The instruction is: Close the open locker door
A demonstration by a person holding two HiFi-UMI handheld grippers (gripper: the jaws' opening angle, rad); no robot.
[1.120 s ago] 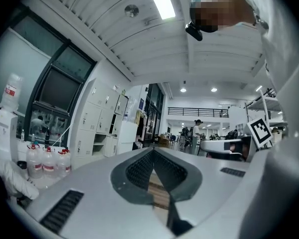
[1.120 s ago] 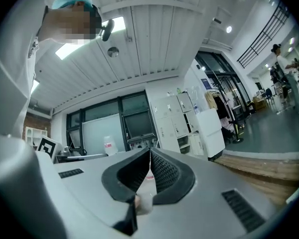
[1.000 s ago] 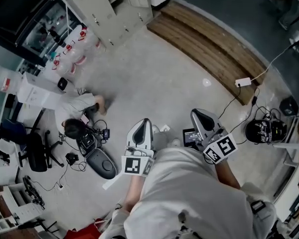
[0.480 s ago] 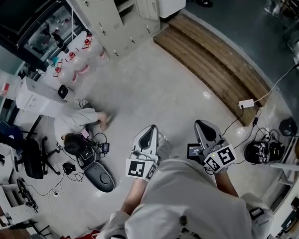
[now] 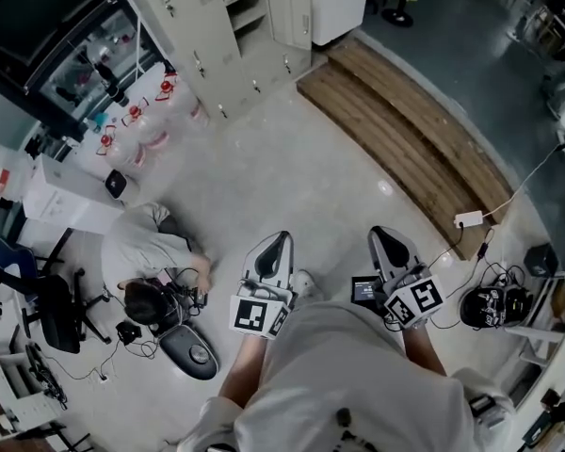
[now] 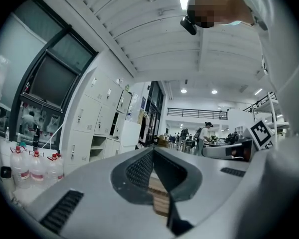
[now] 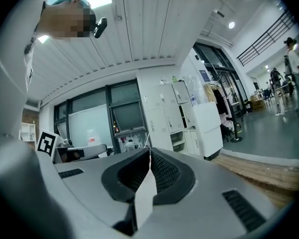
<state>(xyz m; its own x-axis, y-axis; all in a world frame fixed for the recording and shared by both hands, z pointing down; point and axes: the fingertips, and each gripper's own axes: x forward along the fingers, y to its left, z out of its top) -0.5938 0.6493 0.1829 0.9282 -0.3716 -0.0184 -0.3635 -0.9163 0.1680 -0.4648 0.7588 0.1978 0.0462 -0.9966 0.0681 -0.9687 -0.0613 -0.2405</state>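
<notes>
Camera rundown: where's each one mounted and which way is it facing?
Head view: head-mounted, looking steeply down at the floor; shows the torso, left gripper and right gripper.
Left gripper view: on the left gripper, level along its shut jaws toward the lockers; torso at right.
Right gripper view: on the right gripper, level along its shut jaws, same lockers; torso at left.
Shared: all three show the lockers.
</notes>
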